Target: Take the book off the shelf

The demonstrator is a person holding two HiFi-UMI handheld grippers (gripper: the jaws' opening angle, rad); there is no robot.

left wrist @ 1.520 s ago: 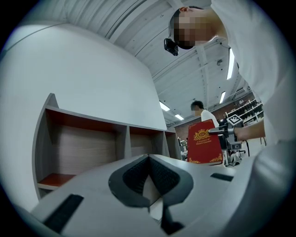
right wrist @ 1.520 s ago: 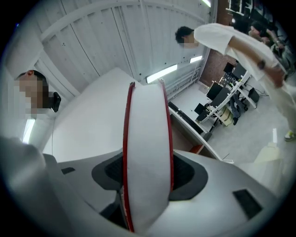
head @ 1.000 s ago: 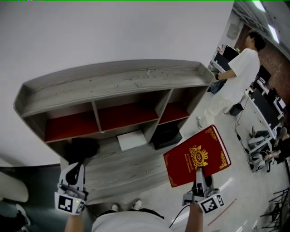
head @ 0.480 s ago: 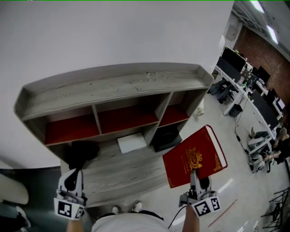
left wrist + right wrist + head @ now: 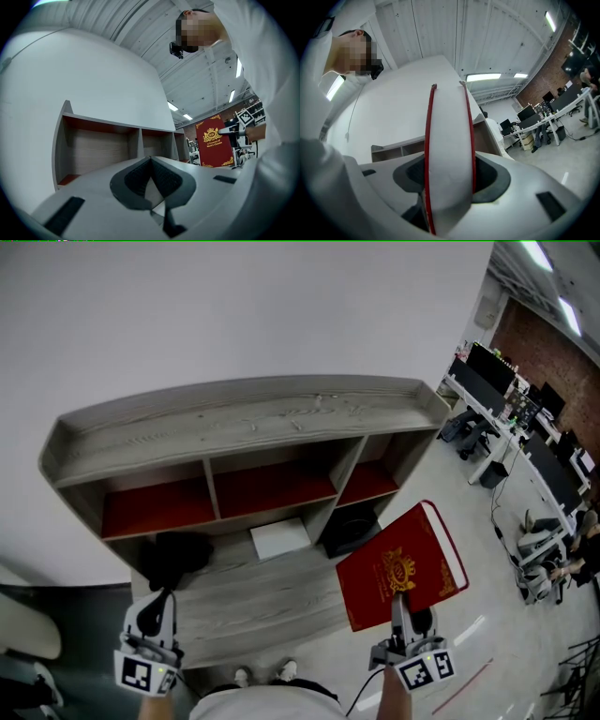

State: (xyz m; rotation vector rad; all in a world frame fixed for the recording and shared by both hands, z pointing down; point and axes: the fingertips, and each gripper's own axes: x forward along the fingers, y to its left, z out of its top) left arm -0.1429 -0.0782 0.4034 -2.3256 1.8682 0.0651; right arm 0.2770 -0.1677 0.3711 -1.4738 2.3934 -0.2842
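The right gripper's (image 5: 449, 183) jaws stand partly apart, and each pad presses on one cover of the red hardback book (image 5: 449, 136), whose pale page block fills the whole gap between them. The grip sits on the book's near edge, about midway along it. That is probably why the volume rises straight ahead of the jaws instead of swinging to one side. In the head view its gold-crested front cover faces up toward the camera. The book hangs in the air over the floor, clear of every board of the grey wooden shelf (image 5: 244, 423), which lies ahead of these jaws and off to their left. Judged from this, the book is already off the shelf, and it is held away from the unit's end wall so that no corner can catch on it. The left gripper's (image 5: 151, 176) jaws are closed pad to pad with nothing between them — one gripper seems enough for a single book, so this one looks idle. Ahead of the left gripper's jaws are the shelf's open red-backed compartments, all empty. In the head view, a black object (image 5: 173, 554) sits on the lower board just beyond them. Farther to their right on that board lie a flat white box (image 5: 279, 538) and a dark item (image 5: 349, 526) that cannot be made out.
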